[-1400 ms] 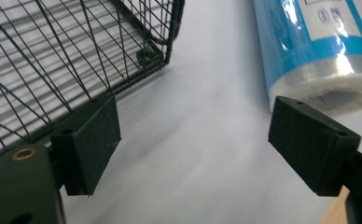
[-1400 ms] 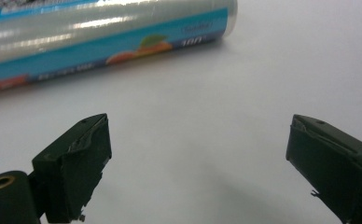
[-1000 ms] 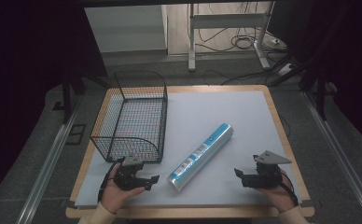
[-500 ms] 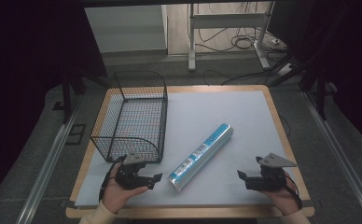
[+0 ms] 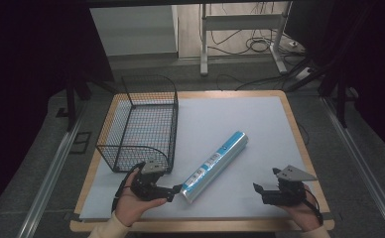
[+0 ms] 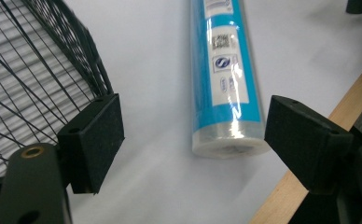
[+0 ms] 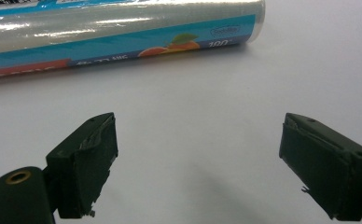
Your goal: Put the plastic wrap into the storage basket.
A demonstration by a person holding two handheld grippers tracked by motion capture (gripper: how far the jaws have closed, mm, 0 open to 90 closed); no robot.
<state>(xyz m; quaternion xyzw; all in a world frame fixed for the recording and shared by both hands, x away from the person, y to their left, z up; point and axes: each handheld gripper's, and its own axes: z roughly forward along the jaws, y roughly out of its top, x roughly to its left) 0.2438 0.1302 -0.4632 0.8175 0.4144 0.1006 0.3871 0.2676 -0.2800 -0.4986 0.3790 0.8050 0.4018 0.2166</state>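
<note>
Lighting's pretty uneven: the table (image 5: 260, 124) is evenly lit from above, but everything around it drops to near black. Shadows are soft, just faint smudges. The roll (image 7: 123, 28) has streaky glare along its wrap. Near gripper parts at 6 o'clock look soft, slightly blurry.

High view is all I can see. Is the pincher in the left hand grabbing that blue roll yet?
Observer: No. The left gripper is open, and the blue roll lies between its jaws, untouched.
Operator: What's on the roll?
Observer: A white label with a code, seen from the left gripper view.
Operator: And the other pincher?
Observer: The right gripper is open over bare white table, facing the roll's side.
</note>
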